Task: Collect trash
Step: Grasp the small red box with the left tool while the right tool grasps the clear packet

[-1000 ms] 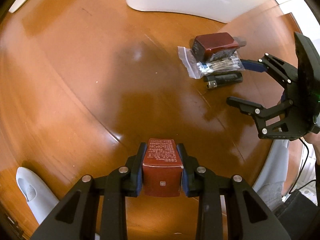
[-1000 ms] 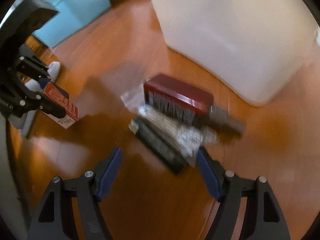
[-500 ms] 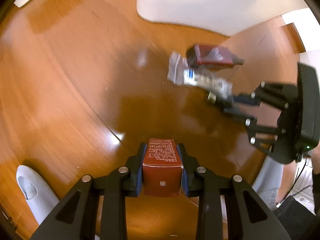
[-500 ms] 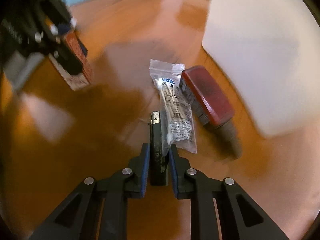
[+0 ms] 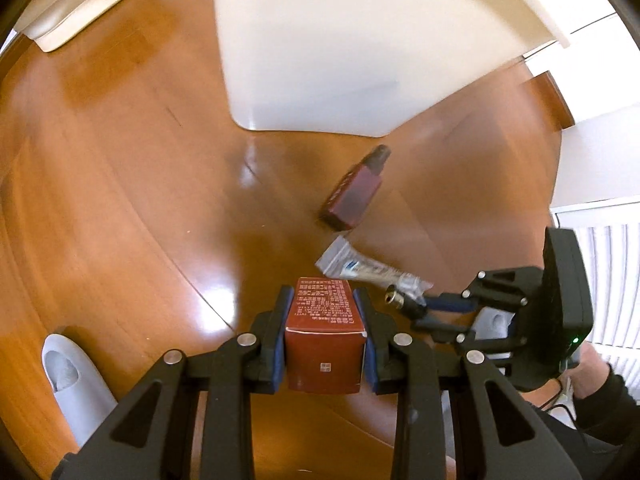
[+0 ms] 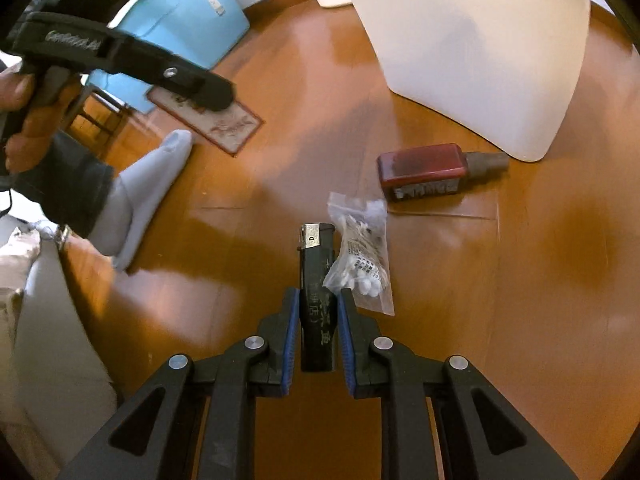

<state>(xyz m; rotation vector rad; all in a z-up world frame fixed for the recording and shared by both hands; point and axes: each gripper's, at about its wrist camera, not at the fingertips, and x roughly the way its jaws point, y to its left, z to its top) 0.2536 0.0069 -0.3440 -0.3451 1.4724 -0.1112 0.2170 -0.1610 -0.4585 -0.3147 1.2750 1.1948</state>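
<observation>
Now both tools are loaded: the left gripper (image 5: 323, 344) clamps a small red-brown carton (image 5: 323, 346) squarely between its blue pads, and the right gripper (image 6: 318, 330) is closed narrowly on a black lighter (image 6: 314, 292), metal head pointing away, with a clear zip bag of cotton swabs (image 6: 362, 258) pinched or caught at the right pad; whether the bag is truly gripped cannot be told. Both loads appear clear of the wooden floor (image 6: 500, 300). A dark red flat bottle (image 6: 424, 170) lies on the floor farther off, near the foot of a white cabinet (image 6: 480, 48), apart from both tools. To carry well, the person should probably keep each grip firm and level, move without swinging so the loosely caught bag does not slip free, and bring both loads over the bin before releasing; no bin can be identified with certainty in these views. The red bottle is judged the remaining item to fetch. Compared with one second earlier, the right gripper, then wide open above the pile, has closed on the lighter and lifted it, the swab bag has left the bottle's side, and the left gripper holds its carton unchanged but higher.
</observation>
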